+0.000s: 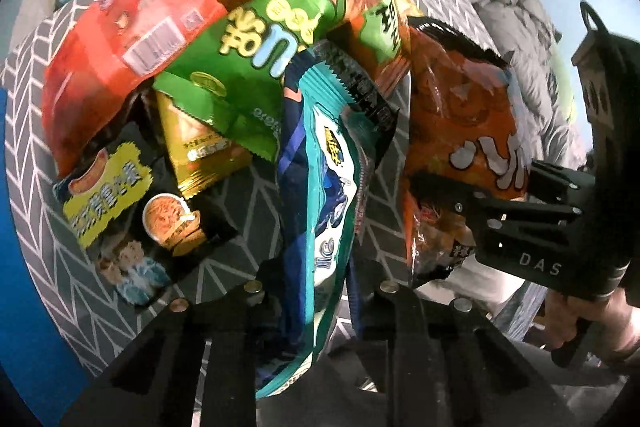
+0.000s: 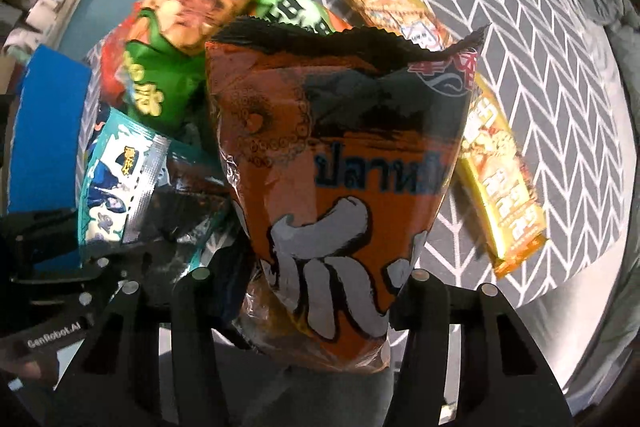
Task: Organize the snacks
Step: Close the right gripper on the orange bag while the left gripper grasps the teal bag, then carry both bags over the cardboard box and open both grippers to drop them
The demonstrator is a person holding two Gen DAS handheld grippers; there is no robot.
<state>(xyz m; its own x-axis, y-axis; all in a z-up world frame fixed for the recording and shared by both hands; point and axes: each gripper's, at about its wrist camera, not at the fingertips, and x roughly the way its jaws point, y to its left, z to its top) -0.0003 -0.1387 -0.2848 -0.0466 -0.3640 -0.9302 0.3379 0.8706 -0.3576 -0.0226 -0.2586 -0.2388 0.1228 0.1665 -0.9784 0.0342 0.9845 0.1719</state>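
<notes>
Left gripper (image 1: 320,291): jaws closed tight on a teal snack packet (image 1: 320,163), held above the herringbone-patterned cloth (image 1: 32,219).
Right gripper (image 2: 308,279): jaws partly open, clamping an orange squid-snack bag (image 2: 340,155).
Green, red, yellow packets (image 1: 192,59) heaped mid-cloth.

Two close downward views, shared snack pile (image 1: 248,59)

You have a grey herringbone cloth (image 2: 540,75) carrying the snacks: a heap of packets near its left edge, with a black packet (image 1: 152,203) lying flat, and two gold packets (image 2: 500,187) apart on bare cloth.
</notes>
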